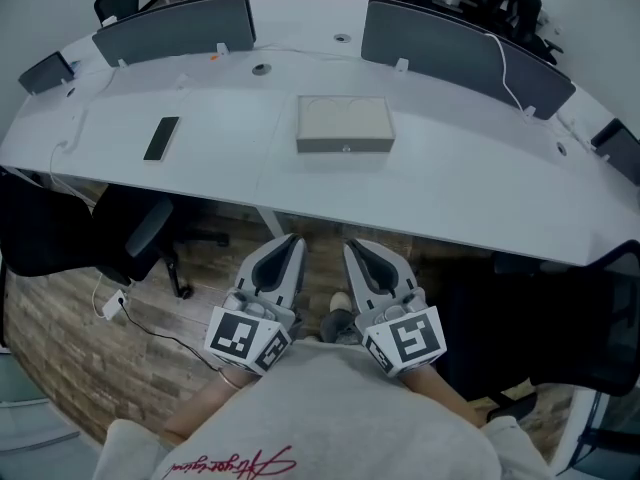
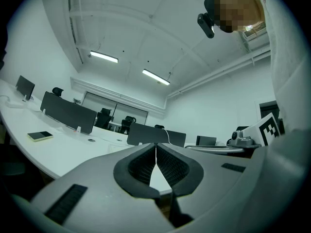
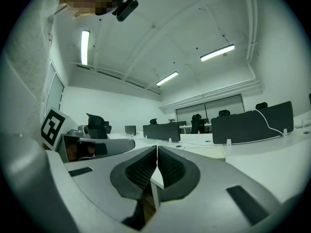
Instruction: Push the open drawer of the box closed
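A flat beige box (image 1: 344, 123) lies on the white curved desk (image 1: 450, 178), its front face with a small knob (image 1: 346, 149) turned toward me. I cannot tell how far its drawer stands out. Both grippers hang low by my body, below the desk's near edge and well short of the box. My left gripper (image 1: 292, 240) is shut with nothing in it, and my right gripper (image 1: 352, 246) beside it is shut and empty too. The left gripper view shows its jaws (image 2: 155, 147) pressed together, aimed over the desk. In the right gripper view the jaws (image 3: 157, 149) also meet.
A dark flat phone-like slab (image 1: 161, 138) lies on the desk at the left. Grey divider panels (image 1: 175, 26) (image 1: 465, 53) stand behind the box, with a white cable (image 1: 505, 73) over the right one. Black office chairs (image 1: 140, 233) stand under the desk on the wood floor.
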A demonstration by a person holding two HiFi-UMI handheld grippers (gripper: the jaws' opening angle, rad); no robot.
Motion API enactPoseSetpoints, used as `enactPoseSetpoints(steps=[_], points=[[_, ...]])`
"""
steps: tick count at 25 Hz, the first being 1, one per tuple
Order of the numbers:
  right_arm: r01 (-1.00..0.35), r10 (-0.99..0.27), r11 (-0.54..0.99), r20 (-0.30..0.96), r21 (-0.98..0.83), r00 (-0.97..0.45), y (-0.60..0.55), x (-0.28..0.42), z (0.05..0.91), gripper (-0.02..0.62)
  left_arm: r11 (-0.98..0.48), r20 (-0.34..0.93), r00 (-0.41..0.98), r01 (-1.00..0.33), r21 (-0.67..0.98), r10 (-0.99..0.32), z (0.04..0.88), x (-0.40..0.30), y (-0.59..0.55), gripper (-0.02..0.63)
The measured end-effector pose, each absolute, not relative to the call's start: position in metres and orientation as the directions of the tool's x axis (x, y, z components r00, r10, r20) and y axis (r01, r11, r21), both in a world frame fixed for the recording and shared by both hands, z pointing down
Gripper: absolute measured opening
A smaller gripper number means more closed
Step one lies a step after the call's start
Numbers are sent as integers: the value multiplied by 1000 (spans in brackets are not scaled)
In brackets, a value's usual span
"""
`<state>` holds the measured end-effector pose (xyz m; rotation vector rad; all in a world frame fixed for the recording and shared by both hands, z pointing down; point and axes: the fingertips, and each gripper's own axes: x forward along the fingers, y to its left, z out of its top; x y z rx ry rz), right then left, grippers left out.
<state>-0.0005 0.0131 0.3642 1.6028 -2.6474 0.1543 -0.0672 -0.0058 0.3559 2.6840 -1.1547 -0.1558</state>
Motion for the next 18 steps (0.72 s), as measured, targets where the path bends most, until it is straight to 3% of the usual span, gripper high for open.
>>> enactPoseSetpoints(steps=[18], points=[[-911, -909, 408, 74, -52, -411, 64, -19, 367, 20, -739, -62, 747, -636, 223, -662, 347, -79, 39, 18]])
